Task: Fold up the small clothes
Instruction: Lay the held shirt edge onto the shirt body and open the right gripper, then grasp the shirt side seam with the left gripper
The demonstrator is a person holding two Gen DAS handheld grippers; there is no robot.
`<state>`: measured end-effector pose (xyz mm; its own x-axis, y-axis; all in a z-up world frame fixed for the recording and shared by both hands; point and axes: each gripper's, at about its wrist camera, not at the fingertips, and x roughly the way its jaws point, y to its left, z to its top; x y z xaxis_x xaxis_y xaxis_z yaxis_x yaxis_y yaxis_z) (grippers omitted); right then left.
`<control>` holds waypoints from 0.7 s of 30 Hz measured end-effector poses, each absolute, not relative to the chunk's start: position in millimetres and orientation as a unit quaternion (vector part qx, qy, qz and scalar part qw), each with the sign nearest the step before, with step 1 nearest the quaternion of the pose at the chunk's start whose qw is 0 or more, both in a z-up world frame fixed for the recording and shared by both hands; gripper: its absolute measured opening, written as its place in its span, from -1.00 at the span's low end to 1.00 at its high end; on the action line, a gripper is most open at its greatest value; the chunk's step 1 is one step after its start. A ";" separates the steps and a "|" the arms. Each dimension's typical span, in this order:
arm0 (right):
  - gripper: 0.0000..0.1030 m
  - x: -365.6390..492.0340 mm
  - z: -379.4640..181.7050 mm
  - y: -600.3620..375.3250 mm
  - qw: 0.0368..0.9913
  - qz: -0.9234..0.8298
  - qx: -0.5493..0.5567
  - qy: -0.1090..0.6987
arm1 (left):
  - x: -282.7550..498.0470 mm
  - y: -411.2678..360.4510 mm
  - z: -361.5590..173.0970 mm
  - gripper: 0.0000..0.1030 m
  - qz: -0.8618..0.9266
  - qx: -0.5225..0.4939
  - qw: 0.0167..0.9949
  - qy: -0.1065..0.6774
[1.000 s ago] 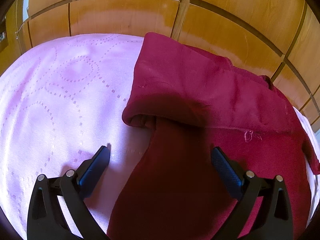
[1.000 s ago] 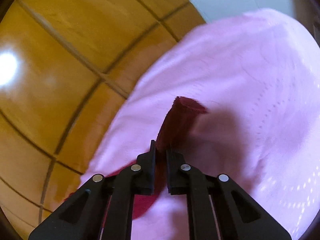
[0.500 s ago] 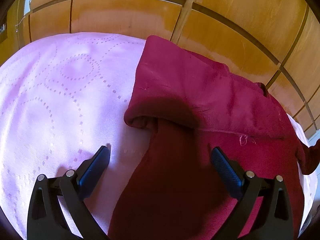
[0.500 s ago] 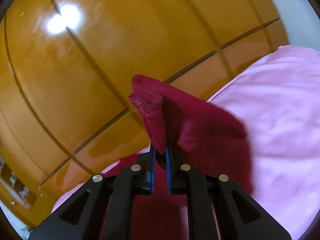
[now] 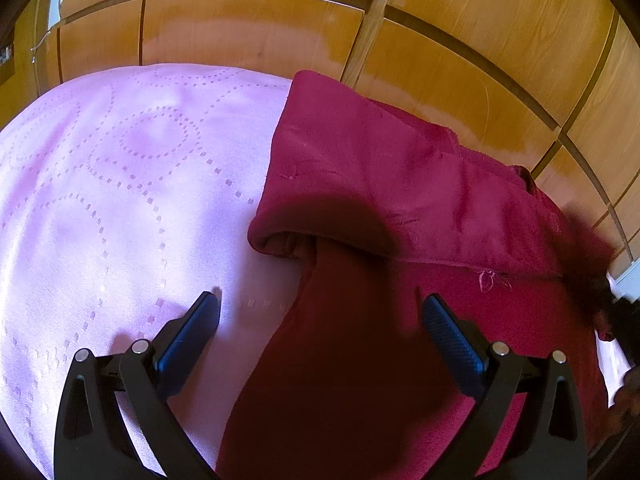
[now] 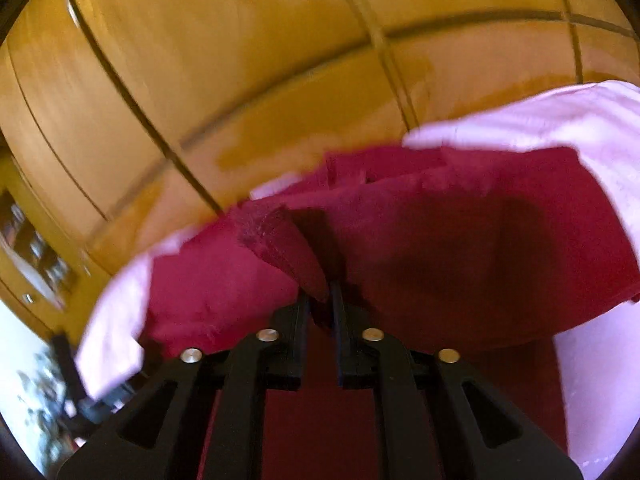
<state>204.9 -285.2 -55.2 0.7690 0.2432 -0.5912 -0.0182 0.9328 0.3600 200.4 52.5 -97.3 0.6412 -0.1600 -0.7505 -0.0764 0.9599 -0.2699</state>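
Garment (image 5: 400, 184) in dark red lies across the right half of the pink bedspread (image 5: 120, 184), one part already folded over the rest, so lay the flap you carry flat on that pile and square its edge before you let go. Your right gripper (image 6: 320, 300), tilted down, has just been opening, the flap's edge between its narrowly parted jaws. Your left gripper (image 5: 320, 320) hovers wide apart, empty, over the near cloth.

Garment (image 5: 400, 184): right end smeared by motion blur; near part cut off by the frame edge.
Right view: blurred throughout.
Shelves (image 6: 28, 248): contents too blurred to tell.
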 end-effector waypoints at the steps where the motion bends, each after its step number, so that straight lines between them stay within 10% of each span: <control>1: -0.19 203.6 -61.8 -285.2 0.922 0.076 0.168 0.340 | 200.7 52.5 -97.4 0.96 -0.024 -0.141 0.895 0.423; 12: -0.19 132.2 -46.2 -298.1 0.951 0.046 0.051 0.300 | 201.5 54.1 -80.7 0.95 -0.050 -0.167 0.890 0.420; 21: -0.19 133.5 -80.2 -362.3 0.927 -0.012 0.200 0.316 | 209.4 -30.3 -35.5 0.96 -0.174 -0.163 0.875 0.422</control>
